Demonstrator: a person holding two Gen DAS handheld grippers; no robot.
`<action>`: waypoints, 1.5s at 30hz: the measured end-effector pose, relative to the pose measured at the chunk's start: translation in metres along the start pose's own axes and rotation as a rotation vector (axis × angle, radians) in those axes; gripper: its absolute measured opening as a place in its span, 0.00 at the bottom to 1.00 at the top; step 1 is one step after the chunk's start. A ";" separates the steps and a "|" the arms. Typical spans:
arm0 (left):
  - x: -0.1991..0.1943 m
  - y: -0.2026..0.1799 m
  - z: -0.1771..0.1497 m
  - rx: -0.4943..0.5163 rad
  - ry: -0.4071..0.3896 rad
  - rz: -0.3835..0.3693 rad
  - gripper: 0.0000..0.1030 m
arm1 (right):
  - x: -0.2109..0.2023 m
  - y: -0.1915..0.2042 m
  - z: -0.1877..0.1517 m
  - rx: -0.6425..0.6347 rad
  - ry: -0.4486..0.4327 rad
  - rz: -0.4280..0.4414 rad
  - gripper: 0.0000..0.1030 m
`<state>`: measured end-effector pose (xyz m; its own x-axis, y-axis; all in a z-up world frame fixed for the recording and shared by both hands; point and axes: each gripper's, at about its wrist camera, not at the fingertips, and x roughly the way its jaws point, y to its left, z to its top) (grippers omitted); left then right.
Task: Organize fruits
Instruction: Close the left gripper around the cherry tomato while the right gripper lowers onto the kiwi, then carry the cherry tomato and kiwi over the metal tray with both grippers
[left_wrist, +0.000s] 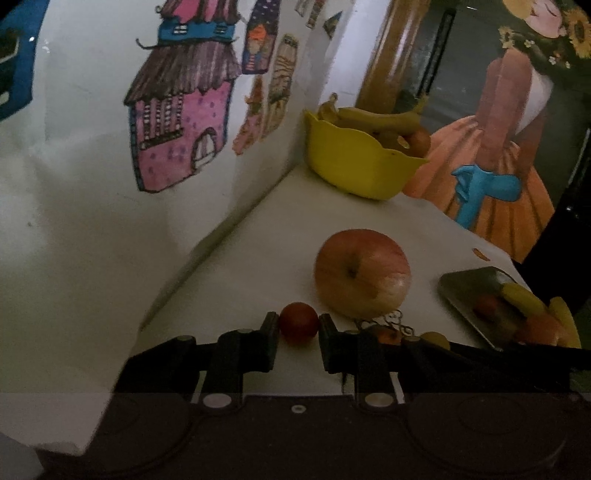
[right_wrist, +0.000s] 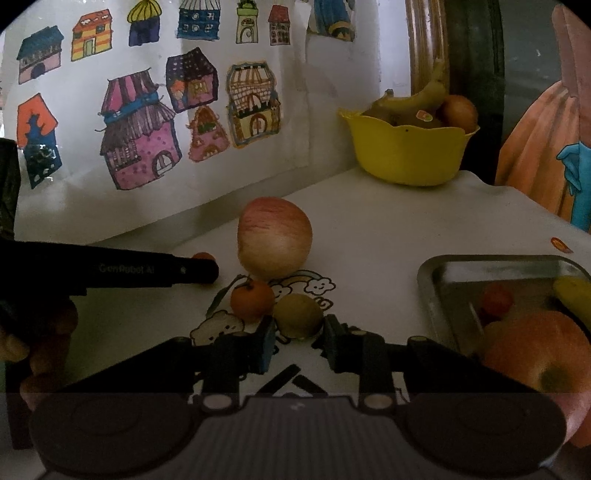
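Fruits are spread over the white bench (right_wrist: 388, 229); a small red fruit (left_wrist: 298, 323) is clamped between the jaws of the left gripper (left_wrist: 298, 326), and a yellow-green fruit (right_wrist: 299, 315) is pinched between the jaws of the right gripper (right_wrist: 300, 328); a small orange fruit (right_wrist: 252, 301) is seen touching the yellow-green one; a large apple (right_wrist: 274, 238) is stood just behind them; more fruit is held in a metal tray (right_wrist: 428, 273) and a yellow bowl (right_wrist: 406, 155) by the wall.

Big apple (left_wrist: 362, 272) blocking path ahead
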<state>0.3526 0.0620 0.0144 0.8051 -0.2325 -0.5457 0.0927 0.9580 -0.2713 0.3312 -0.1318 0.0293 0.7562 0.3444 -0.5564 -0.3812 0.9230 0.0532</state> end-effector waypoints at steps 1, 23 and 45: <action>0.000 -0.001 0.000 0.003 0.003 -0.013 0.24 | -0.001 0.000 0.000 -0.001 -0.002 0.001 0.31; -0.012 0.016 -0.003 -0.113 -0.077 -0.179 0.24 | -0.034 -0.002 -0.013 0.060 -0.118 -0.054 0.31; -0.032 -0.100 -0.012 0.051 -0.193 -0.419 0.24 | -0.116 -0.055 -0.013 0.195 -0.355 -0.215 0.31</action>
<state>0.3108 -0.0288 0.0494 0.7859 -0.5703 -0.2389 0.4577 0.7964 -0.3953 0.2582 -0.2250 0.0801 0.9555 0.1481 -0.2551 -0.1146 0.9833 0.1417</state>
